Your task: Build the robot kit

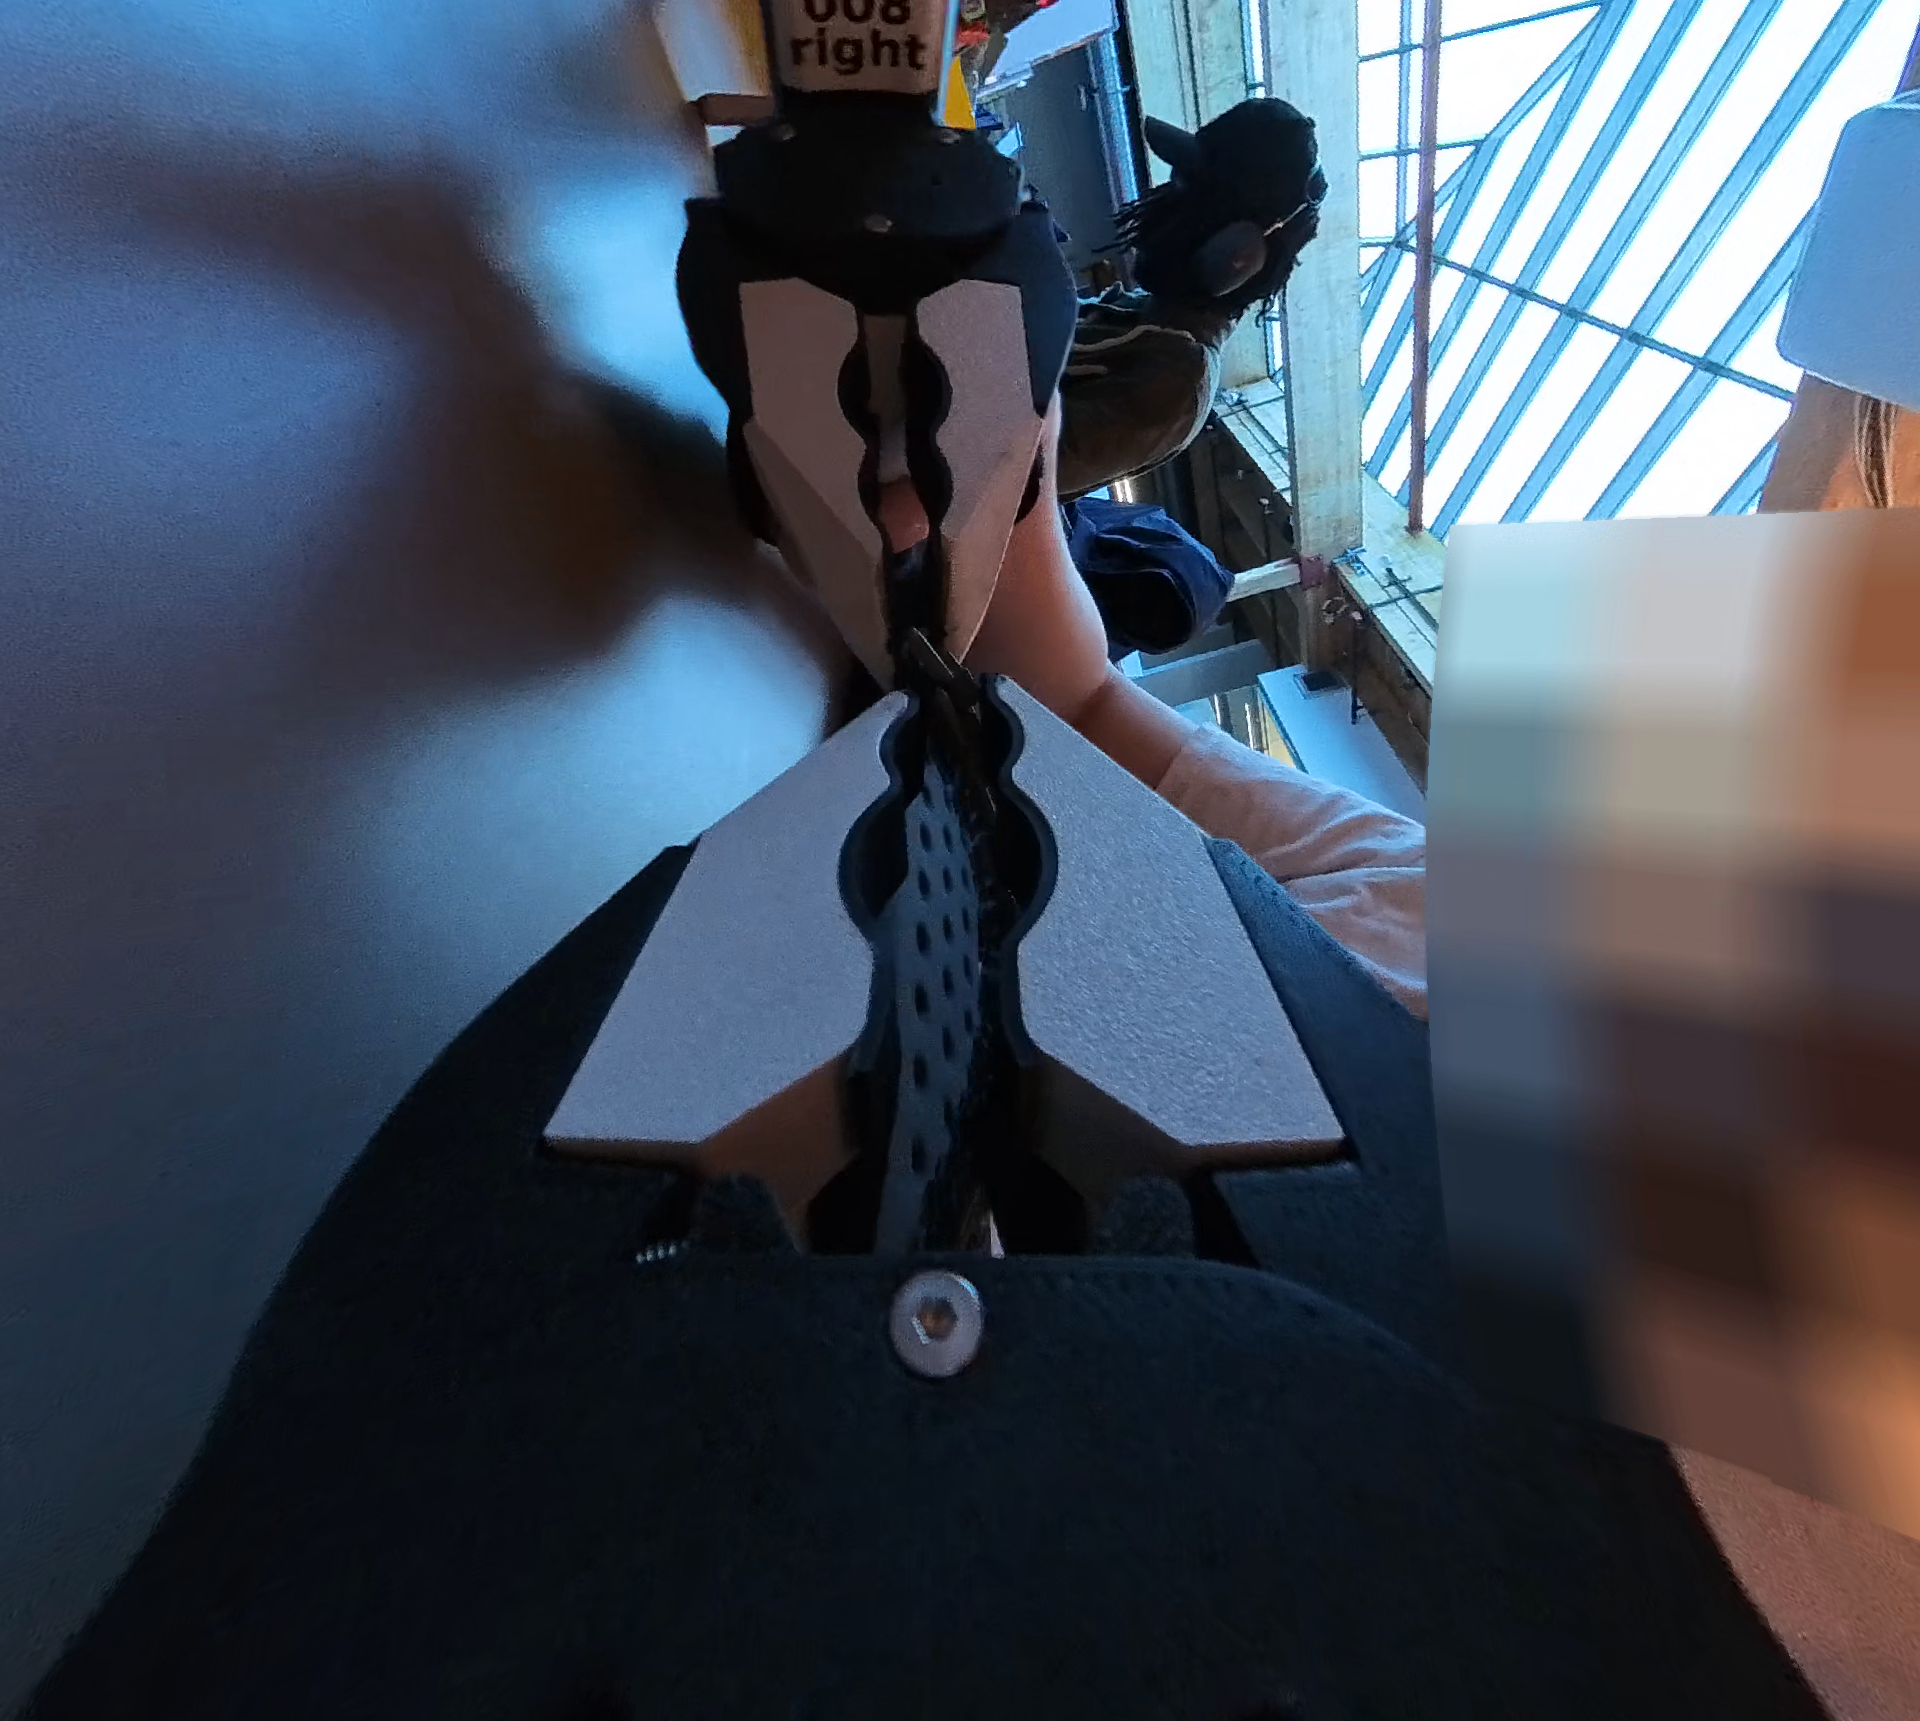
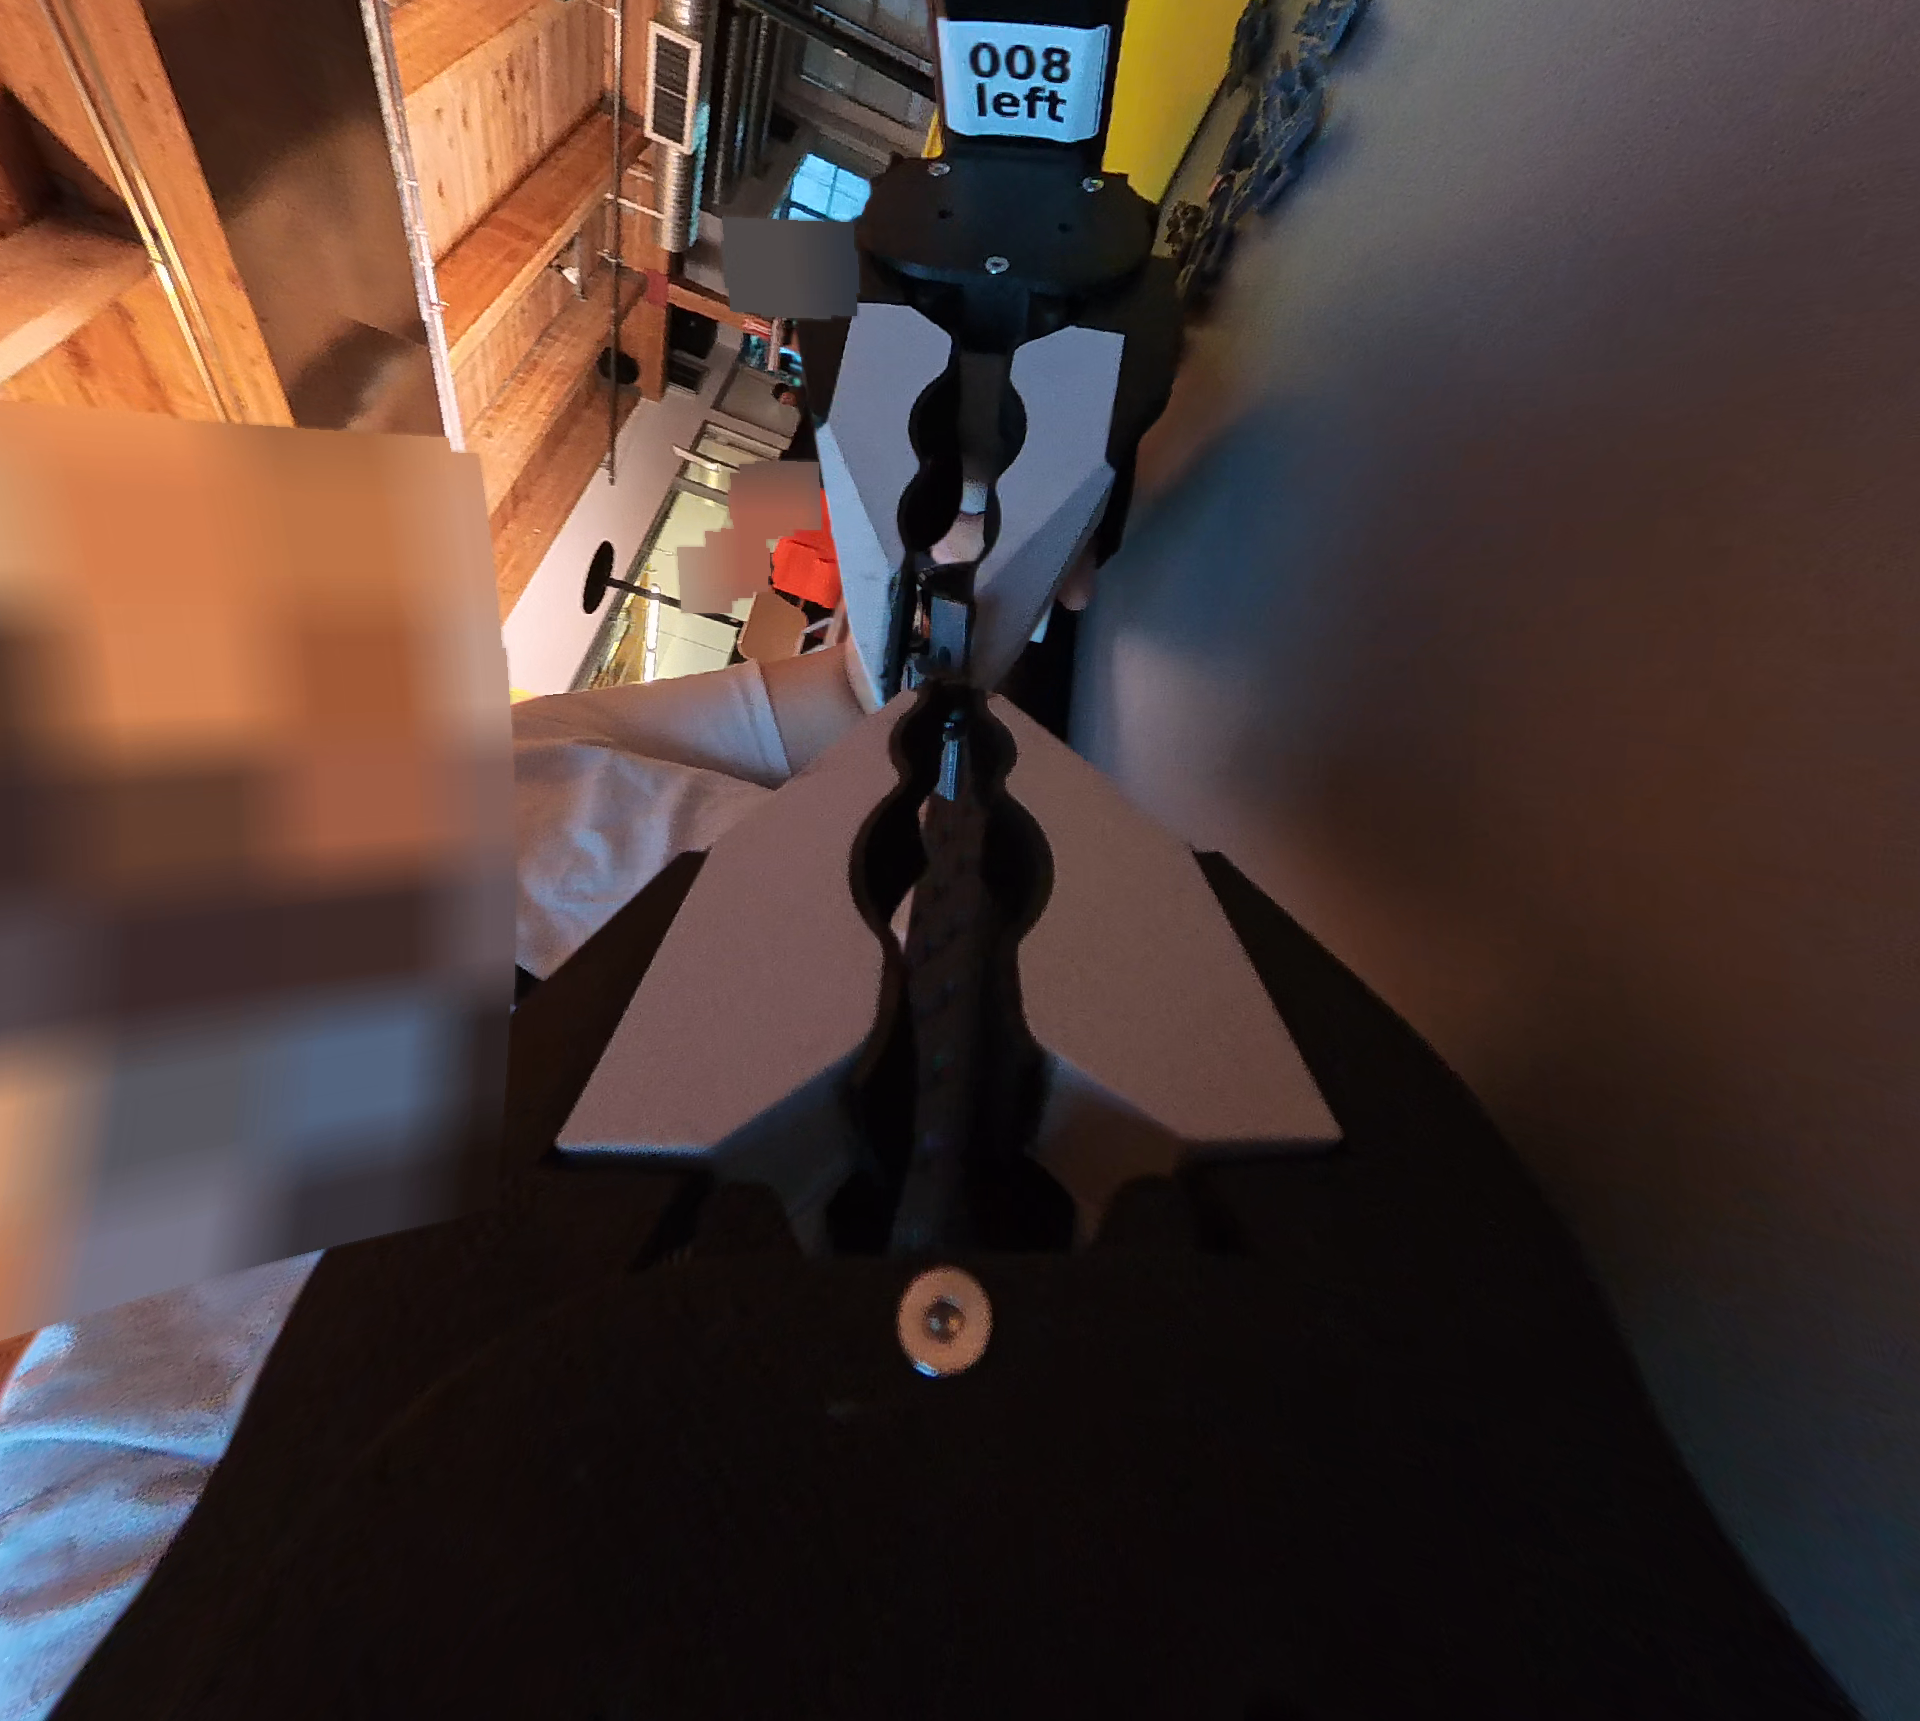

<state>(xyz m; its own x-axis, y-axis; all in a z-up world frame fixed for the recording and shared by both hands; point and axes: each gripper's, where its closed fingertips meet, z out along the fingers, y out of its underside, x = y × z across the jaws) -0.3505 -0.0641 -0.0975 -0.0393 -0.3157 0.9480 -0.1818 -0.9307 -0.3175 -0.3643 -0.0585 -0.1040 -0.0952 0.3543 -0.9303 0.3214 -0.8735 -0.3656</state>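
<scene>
While both pairs of fingers were clamped, they faced each other tip to tip with one dark strap [image 1: 951, 902] strung between them. Left gripper [image 1: 948, 705]: fingers closed on the perforated end of the strap, which ran back through the scalloped slot towards the camera. Right gripper [image 2: 948, 703]: fingers closed on a braided, rope-like length of the strap, with a small metal clasp [image 2: 948, 632] sitting just at the tips, in the short gap between the two grippers. In the left wrist view the right gripper showed opposite, its jaws also together on the strap; in the right wrist view the left gripper [image 2: 961, 622] likewise.

Strap was held in the air, not resting on anything visible. A sleeve in a pale fabric [image 2: 665, 736] lay behind the tips. A blurred dark shape crossed the left side of the left wrist view; could not tell what it was. Windows [image 1: 1558, 217] and another person [image 1: 1226, 248] stood far off; wooden ceiling [image 2: 499, 113] in the other view.

Risk, as judged: grip on both ends was narrow and near the tips. Any pull apart or twist could slip the thin perforated end out of the left fingers, or strain the clasp between them.
</scene>
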